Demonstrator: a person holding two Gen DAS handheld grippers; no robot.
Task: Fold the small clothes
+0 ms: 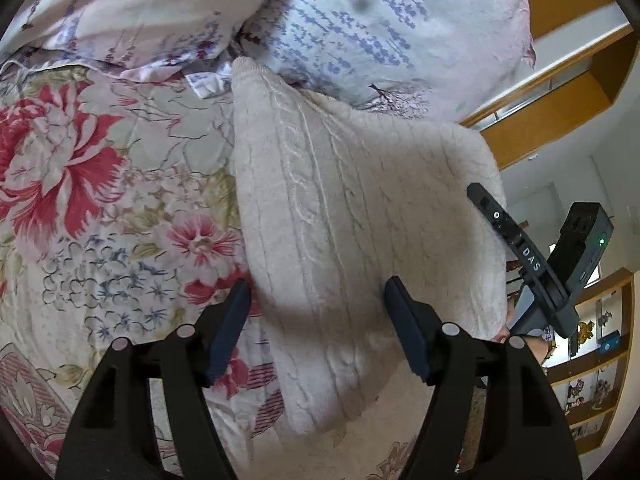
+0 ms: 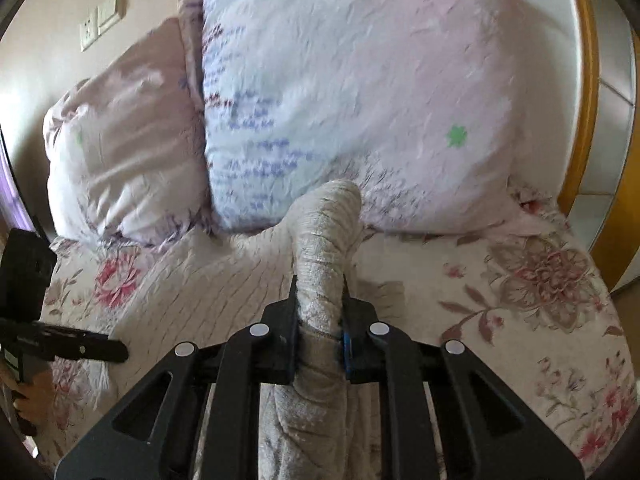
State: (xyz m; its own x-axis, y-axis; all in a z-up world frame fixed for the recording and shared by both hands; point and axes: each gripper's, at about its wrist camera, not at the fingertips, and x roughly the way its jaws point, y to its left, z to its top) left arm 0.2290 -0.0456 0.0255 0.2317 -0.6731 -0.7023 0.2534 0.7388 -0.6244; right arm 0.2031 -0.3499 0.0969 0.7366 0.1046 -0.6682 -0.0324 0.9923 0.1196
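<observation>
A cream cable-knit garment (image 1: 340, 208) lies on the floral bed cover, with its right side lifted off the bed. My left gripper (image 1: 318, 292) is open; its two dark fingers stand either side of the garment's near part without closing on it. My right gripper (image 2: 320, 304) is shut on a bunched fold of the same garment (image 2: 324, 248), which rises between its fingers and hangs below them. The right gripper's body (image 1: 532, 264) shows at the garment's raised right edge in the left wrist view. The left gripper's body (image 2: 36, 340) shows at the far left of the right wrist view.
Two pillows (image 2: 352, 92) (image 2: 124, 140) lean at the head of the bed, just behind the garment. The floral quilt (image 1: 100, 184) covers the bed. A wooden frame (image 2: 588, 92) runs along the right side. Shelves (image 1: 592, 380) stand beyond the bed.
</observation>
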